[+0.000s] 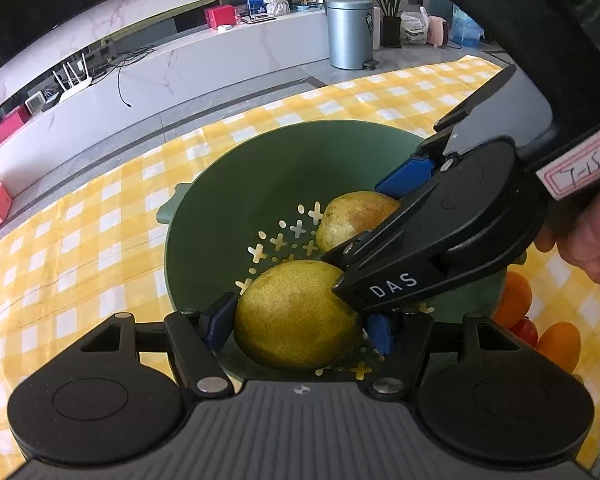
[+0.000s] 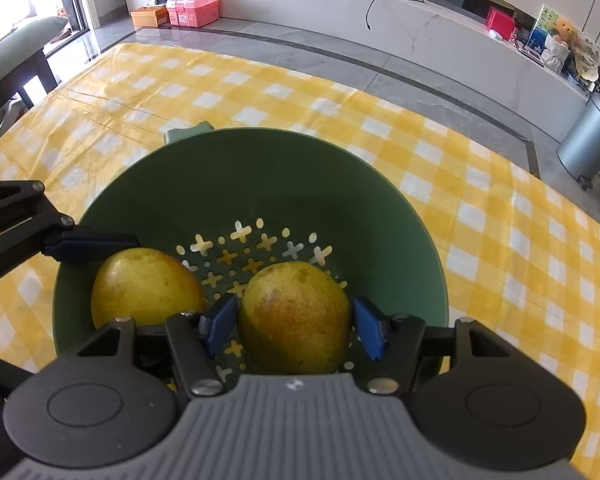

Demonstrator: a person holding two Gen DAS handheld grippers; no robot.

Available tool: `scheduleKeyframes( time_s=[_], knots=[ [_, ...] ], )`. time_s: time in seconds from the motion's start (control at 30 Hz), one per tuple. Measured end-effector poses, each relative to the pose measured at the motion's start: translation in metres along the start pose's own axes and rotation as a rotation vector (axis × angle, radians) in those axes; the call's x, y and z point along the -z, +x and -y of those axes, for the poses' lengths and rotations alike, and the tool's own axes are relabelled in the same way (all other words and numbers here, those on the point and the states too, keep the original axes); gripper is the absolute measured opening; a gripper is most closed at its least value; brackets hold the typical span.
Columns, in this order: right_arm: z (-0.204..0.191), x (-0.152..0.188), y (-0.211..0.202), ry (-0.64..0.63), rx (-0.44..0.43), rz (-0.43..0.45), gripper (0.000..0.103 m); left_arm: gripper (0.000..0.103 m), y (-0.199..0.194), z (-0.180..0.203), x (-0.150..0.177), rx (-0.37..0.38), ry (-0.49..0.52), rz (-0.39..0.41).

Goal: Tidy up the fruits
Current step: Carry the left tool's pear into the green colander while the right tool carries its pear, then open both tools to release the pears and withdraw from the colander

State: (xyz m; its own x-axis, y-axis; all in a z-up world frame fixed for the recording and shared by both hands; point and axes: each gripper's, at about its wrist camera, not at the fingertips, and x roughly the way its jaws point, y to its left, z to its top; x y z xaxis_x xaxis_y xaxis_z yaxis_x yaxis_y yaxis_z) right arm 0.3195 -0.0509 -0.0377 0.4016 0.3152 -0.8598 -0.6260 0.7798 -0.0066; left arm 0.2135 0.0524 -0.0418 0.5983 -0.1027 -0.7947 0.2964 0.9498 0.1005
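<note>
A green colander bowl (image 1: 260, 168) (image 2: 236, 168) stands on the yellow checked cloth. Two yellow-green pears are inside it. My left gripper (image 1: 300, 328) is shut on the larger pear (image 1: 292, 312), one blue pad on each side; in the right wrist view that pear (image 2: 144, 288) sits at the left, with one left finger (image 2: 92, 246) on it. My right gripper (image 2: 294, 324) is shut on the reddish-tinged pear (image 2: 292, 316), low over the perforated bottom. From the left wrist camera, the right gripper (image 1: 364, 232) reaches in from the right around that pear (image 1: 352, 220).
Two oranges (image 1: 516, 300) (image 1: 560, 344) and a small red fruit (image 1: 526, 332) lie on the cloth (image 2: 500, 220) right of the bowl. A hand (image 1: 588, 248) holds the right gripper. Beyond the table's far edge are floor, a grey bin (image 1: 350, 34) and a low white bench.
</note>
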Motion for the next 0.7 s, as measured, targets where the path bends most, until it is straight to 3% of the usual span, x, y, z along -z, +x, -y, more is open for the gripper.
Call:
scheduleKeyframes(
  time_s=[0.17,0.33,0.47,0.6,0.7],
  knots=[
    [-0.006,-0.003,0.001,-0.019,0.018,-0.017,0.061,0.077,-0.002,0.001,0.001,-0.001,0.015,0.002],
    [-0.012,-0.007,0.001,-0.047,0.048,-0.037,0.062,0.077,-0.014,-0.001,-0.002,0.019,0.0,0.067],
    [-0.01,-0.009,-0.004,-0.025,0.042,-0.019,0.067,0.078,-0.016,-0.004,0.0,0.03,-0.017,0.074],
    [-0.009,-0.009,-0.018,0.008,0.048,0.036,0.071,0.078,-0.024,-0.004,0.004,0.043,-0.049,0.092],
    [-0.009,-0.001,-0.042,0.035,0.054,0.143,0.072,0.078,-0.039,-0.002,0.005,0.061,-0.063,0.124]
  ],
)
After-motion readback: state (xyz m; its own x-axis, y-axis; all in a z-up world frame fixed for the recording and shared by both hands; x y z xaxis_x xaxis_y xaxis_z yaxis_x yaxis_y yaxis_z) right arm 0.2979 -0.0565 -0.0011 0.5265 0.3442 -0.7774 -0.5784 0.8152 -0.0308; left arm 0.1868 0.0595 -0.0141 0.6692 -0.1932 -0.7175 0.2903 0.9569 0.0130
